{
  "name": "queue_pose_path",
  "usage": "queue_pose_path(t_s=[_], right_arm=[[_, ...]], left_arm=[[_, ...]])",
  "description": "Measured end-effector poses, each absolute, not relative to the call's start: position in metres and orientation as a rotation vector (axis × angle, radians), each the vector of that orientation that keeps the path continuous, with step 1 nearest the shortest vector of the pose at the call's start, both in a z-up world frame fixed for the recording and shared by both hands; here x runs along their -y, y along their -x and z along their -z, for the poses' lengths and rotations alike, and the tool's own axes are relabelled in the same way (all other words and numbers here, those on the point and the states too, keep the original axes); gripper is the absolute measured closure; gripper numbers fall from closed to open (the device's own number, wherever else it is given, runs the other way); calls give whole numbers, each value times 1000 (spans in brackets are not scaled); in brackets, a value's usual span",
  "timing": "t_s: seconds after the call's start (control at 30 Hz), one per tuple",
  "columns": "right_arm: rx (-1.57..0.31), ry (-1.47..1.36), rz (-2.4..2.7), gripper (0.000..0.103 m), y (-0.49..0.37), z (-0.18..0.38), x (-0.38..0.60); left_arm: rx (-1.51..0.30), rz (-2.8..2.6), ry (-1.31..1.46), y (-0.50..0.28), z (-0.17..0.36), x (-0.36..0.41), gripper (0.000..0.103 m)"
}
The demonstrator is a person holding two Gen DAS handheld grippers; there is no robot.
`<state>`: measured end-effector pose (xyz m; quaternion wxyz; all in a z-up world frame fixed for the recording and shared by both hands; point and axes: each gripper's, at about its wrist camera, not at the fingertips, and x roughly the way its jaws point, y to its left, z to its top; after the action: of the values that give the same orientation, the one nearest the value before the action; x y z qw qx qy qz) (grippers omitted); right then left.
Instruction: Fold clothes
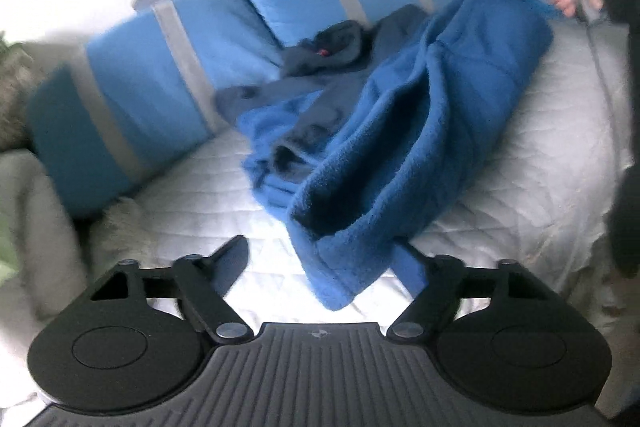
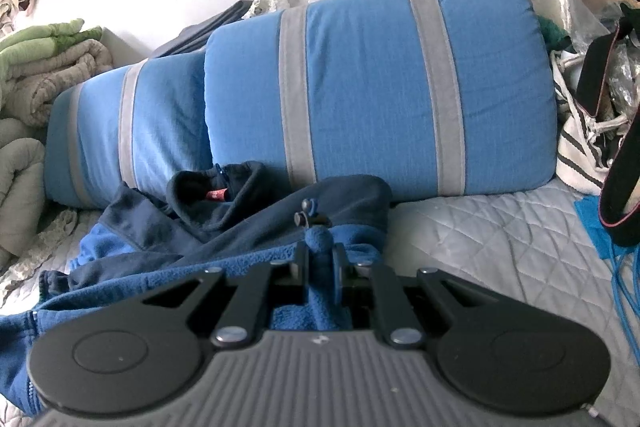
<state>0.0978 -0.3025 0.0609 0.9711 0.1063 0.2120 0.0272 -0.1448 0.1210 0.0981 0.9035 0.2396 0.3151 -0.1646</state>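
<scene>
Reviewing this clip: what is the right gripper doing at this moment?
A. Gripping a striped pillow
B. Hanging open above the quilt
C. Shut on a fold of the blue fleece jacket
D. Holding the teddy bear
C. In the right wrist view the right gripper has its fingers pinched together with a fold of the blue fleece jacket bunched between them.

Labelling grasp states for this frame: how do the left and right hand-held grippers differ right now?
1. The left hand-held gripper has its jaws spread wide; the right hand-held gripper is shut.
2. The left clamps nothing, though a hem of the blue fleece jacket drapes between its fingers; the right pinches a bunched fold of that jacket.
3. The left sits at the jacket's near end; the right holds the far end.
Shared: both point toward the blue striped cushions.
</scene>
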Motion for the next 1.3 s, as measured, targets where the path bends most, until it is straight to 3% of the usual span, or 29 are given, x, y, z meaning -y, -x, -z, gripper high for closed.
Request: queue_pose_path(t_s=[0.07, 0.1, 0.27, 0.67, 1.07, 1.3], right_arm=[[-424, -216, -53, 92, -96, -61, 304], [-422, -216, -52, 92, -94, -61, 304], [-380, -278, -27, 92, -75, -67, 314], [-218, -257, 41, 94, 61, -109, 315], [-95, -306, 84, 96, 183, -129, 306], [-130, -318, 50, 95, 232, -140, 302]], left_arm=[[-665, 383, -416, 142, -100, -129, 76], [-654, 386, -392, 142, -103, -131, 82], [-599, 403, -276, 144, -114, -137, 84], [-366, 275, -111, 164, -146, -133, 87], [-183, 274, 5, 247, -171, -123, 88], [-224, 294, -29, 282, -176, -121, 88]])
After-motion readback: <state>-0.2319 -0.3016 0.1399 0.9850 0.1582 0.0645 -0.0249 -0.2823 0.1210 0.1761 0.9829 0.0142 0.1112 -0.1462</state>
